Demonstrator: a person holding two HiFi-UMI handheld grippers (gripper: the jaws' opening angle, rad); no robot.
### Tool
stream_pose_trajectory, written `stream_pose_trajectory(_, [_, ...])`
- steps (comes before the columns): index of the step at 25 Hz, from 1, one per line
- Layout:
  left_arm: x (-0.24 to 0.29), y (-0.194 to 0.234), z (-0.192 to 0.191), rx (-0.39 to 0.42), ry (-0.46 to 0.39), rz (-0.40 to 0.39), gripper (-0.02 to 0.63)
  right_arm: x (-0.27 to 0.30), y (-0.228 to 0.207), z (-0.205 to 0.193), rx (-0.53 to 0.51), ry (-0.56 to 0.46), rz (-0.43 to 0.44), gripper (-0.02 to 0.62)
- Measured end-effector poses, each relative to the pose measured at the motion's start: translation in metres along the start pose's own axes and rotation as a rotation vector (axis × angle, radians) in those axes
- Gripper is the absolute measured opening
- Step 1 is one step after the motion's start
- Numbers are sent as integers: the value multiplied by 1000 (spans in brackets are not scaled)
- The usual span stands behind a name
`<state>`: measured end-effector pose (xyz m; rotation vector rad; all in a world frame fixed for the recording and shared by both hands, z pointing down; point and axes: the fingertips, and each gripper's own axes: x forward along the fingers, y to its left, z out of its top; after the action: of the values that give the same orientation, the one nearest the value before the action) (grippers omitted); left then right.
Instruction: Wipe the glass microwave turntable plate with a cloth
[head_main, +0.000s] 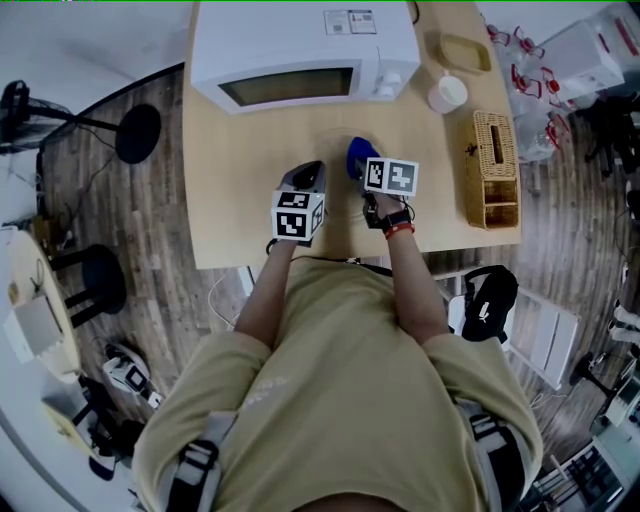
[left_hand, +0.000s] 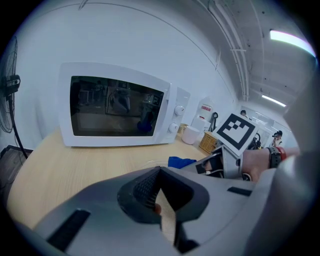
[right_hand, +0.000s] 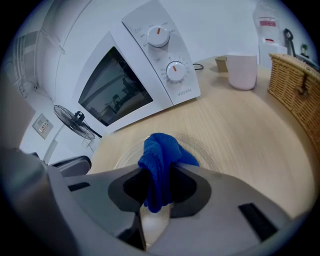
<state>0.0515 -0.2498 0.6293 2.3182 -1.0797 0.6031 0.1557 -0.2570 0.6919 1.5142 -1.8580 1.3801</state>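
The clear glass turntable plate (head_main: 338, 138) lies flat on the wooden table in front of the microwave; its rim is faint in the head view and clearer in the right gripper view (right_hand: 207, 150). My right gripper (right_hand: 160, 172) is shut on a blue cloth (right_hand: 162, 155), which rests bunched on the plate. In the head view the cloth (head_main: 357, 155) shows just beyond that gripper (head_main: 363, 168). My left gripper (left_hand: 160, 172) sits at the plate's near left rim (left_hand: 148, 163) with its jaws closed together on the rim, and it appears in the head view too (head_main: 311, 173).
A white microwave (head_main: 300, 55) with its door shut stands at the table's back. To the right are a white cup (head_main: 447, 93), a wicker basket (head_main: 492, 165) and a tan dish (head_main: 465, 50). The table's front edge (head_main: 235, 262) is right by my body. Stools stand on the floor at left.
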Motion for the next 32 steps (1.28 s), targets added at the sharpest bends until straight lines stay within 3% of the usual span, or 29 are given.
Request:
stream_pose_trajectory(14, [-4,-2,-4,15,7,-10,12,-21,-36,1,96,-51,-38,98])
stream_pose_trajectory(23, [-14,2,-6,13,1,8,12,-22,-36,1,80,-49,-63,98])
stream_pose_trajectory(32, [-39,24,-9,-49,-23,80,12,-15,14,-5,57,-25,45,98])
